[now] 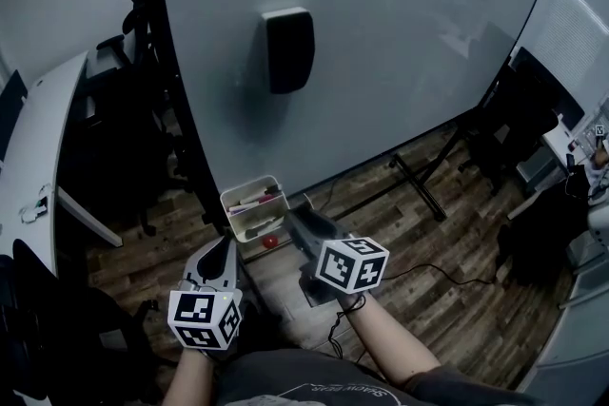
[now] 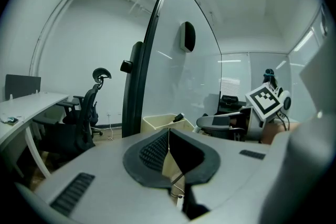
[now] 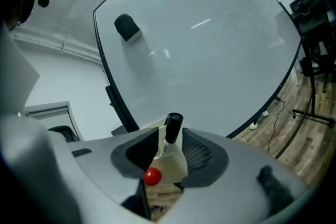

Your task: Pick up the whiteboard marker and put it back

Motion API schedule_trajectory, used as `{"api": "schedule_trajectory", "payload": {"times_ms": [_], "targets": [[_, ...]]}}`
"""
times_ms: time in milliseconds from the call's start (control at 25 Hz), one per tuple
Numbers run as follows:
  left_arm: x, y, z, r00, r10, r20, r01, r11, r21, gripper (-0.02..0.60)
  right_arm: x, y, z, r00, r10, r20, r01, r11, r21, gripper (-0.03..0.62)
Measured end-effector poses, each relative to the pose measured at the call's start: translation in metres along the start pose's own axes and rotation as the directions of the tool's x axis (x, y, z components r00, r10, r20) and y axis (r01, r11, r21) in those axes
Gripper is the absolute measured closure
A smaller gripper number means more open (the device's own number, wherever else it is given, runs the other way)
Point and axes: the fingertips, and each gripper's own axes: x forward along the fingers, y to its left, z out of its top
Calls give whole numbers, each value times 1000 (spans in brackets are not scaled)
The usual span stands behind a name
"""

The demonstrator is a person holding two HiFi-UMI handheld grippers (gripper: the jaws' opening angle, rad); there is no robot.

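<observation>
Clearance is what is mattering most here: the whiteboard marker [image 3: 172, 131] is standing nearly upright inside the cream holder [image 1: 255, 225]. The right gripper [image 1: 301, 220] is hovering right at the holder's front with its jaws apart, one on each side of the marker and neither pad pressing on it. Judging by that, the marker is sitting in its place and the step in hand is getting the claw away cleanly. That is calling for jaws held wide and a straight draw away from the holder along the line they are pointing. Any sideways swing is risking a pad catching the cap and tipping the marker or jolting the holder. A small red ball [image 3: 152, 176] is sitting low at the holder's front; whether it is fixed there I cannot tell, so it is worth avoiding. The left gripper [image 1: 226, 248] is hanging just beside the holder, jaws together with nothing between them, and is needing no part in this. The marker is showing a broad, round black cap over a pale barrel, leaning slightly in the holder. It is looking slim, smooth and light, so easily toppled.
</observation>
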Motion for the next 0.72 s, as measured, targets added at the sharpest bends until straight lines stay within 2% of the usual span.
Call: {"api": "schedule_trajectory", "payload": {"times_ms": [200,440,600,720], "targets": [[7,5,-1,1000,-16,-7,16,1000,4,565,8,-2,3,1000,-21,12,22,999,-25,465],[8,7,-2,1000,-28,-10,28,1000,2,565,6,2,13,998,-15,64,19,997,-70,505],[6,8,2,1000,-15,5,15,1000,5,565,1,11,25,994,25,104,-15,995,-96,507],[0,5,8,1000,-1,21,0,1000,12,565,-10,27,40,988,56,147,-33,988,-154,508]]}}
